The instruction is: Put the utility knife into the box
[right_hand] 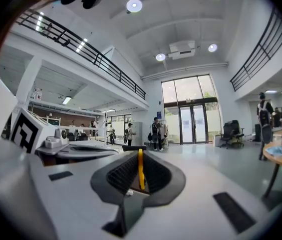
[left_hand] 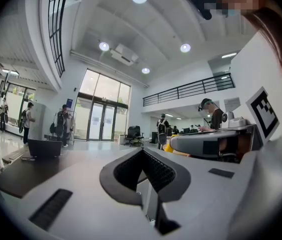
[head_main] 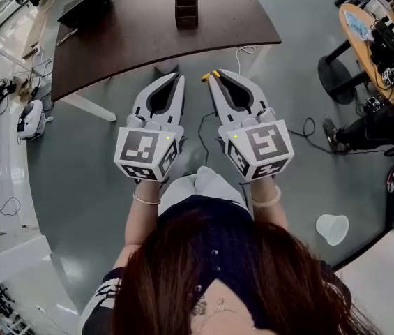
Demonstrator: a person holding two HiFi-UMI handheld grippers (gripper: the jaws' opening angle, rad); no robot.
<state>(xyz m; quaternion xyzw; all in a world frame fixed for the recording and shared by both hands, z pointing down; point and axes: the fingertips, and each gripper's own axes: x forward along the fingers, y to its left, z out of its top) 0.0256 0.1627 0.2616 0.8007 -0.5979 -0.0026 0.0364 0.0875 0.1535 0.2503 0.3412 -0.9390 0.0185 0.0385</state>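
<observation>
In the head view both grippers are held side by side over the grey floor, short of the dark brown table [head_main: 134, 44]. The box [head_main: 187, 9], a dark open one with compartments, stands on the table's far middle. My right gripper [head_main: 213, 77] is shut on the utility knife [head_main: 208, 75], whose yellow end pokes out at the jaw tips. In the right gripper view the knife [right_hand: 141, 168] shows as a thin yellow strip upright between the ribbed pads. My left gripper [head_main: 179, 78] is shut with nothing in it; its tips [left_hand: 143, 152] meet.
A black laptop-like item [head_main: 85, 5] lies on the table's left part. A thin cable [head_main: 201, 128] runs over the floor under the grippers. A white cup [head_main: 332, 227] sits on the floor at right. A round table [head_main: 374, 44] with clutter stands far right.
</observation>
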